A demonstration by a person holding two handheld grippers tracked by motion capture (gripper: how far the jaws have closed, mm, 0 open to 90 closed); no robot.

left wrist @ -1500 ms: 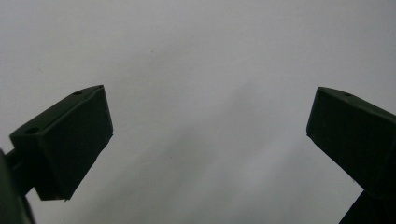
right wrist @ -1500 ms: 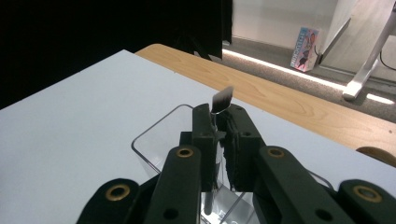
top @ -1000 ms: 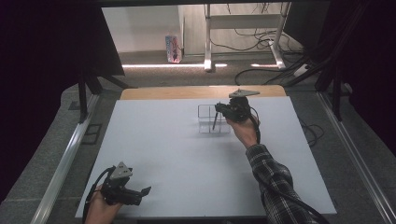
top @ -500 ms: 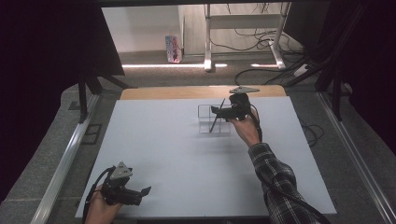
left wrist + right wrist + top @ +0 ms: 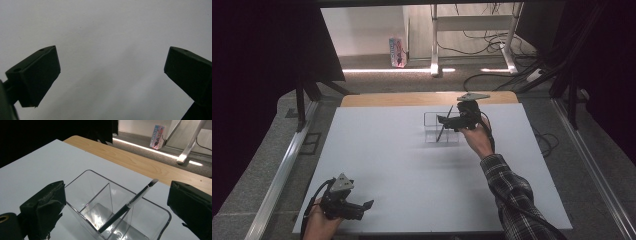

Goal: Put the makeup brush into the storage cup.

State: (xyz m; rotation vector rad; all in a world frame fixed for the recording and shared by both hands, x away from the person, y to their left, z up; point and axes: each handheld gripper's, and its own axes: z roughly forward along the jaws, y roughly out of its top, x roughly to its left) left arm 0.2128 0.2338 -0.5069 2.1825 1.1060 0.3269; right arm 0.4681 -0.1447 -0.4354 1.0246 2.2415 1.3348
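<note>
High view: right hand-held gripper [image 5: 447, 121] sits over the clear organizer [image 5: 441, 134] at the far middle of the white desk [image 5: 392, 165]; its jaws have just been opening and now stand spread, nothing pinched. Brush [image 5: 444, 123] leans inside the organizer, tip sticking up above the rim.
High view, left: left hand-held gripper [image 5: 362, 207] rests low at the near left edge of the desk, well apart from the organizer.
Left gripper view: jaws spread wide, bare desk [image 5: 107, 37] between them.
Right gripper view: brush [image 5: 127, 206] stands tilted in the right compartment of the organizer [image 5: 95, 202], lower end on the bottom, free of both pads.
Handling, brush: likely light, thin, stiff handle, smooth so may slip; best pinched on the upper handle above the rim.
Handling, organizer: hard clear plastic, light, likely slides or tips if nudged.
</note>
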